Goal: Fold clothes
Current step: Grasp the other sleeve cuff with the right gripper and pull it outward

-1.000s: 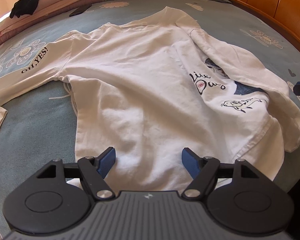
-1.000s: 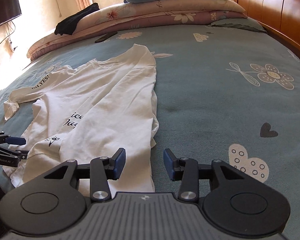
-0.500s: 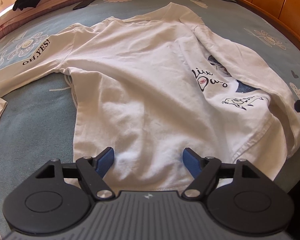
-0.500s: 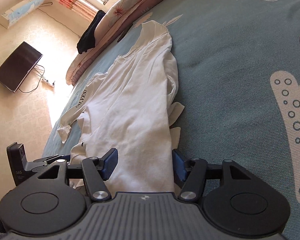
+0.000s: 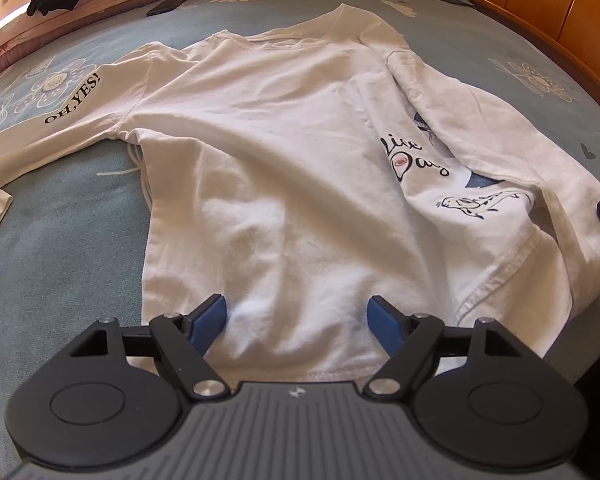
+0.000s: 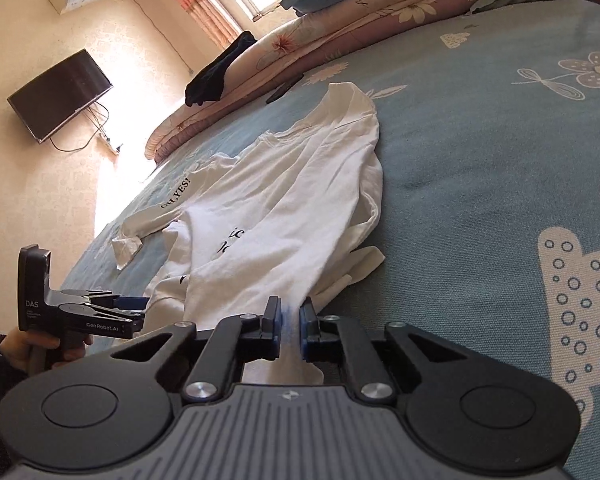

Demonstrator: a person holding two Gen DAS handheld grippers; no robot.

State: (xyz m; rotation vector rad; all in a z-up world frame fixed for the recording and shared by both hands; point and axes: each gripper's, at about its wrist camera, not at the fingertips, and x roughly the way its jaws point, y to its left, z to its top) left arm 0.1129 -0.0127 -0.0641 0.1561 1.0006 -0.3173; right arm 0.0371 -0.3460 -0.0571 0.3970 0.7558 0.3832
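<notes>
One white long-sleeved shirt [image 5: 284, 168] lies spread on the blue flowered bedspread [image 5: 60, 240], its long axis running from the hem at the near edge of the bed up to the neckline, which points toward the stacked quilts [image 6: 340, 40] at the far side. Seen from the left wrist, the left sleeve [image 5: 60, 120] stretches out flat to the left with "OH,YES!" printed in black along it; its cuff lies folded near the frame's left edge. The cloth is soft, thin cotton, rumpled into shallow ridges, with a stitched hem. Toward the right, the shirt's side is folded over the body, so part of the chest print shows, script letters and a small drawn animal, with the right sleeve [image 5: 520, 152] lying slantwise across it. The left gripper [image 5: 296, 322] hangs over the hem, its blue pads wide apart, with the white cloth lying between and below them, not pinched. Further right, the right gripper [image 6: 290, 326] has just been closing; its jaws are now clamped on a narrow strip of the shirt's cloth, which runs taut from the pads up into the folded side. A wooden headboard [image 5: 560, 20] curves along the right edge of the bed.
</notes>
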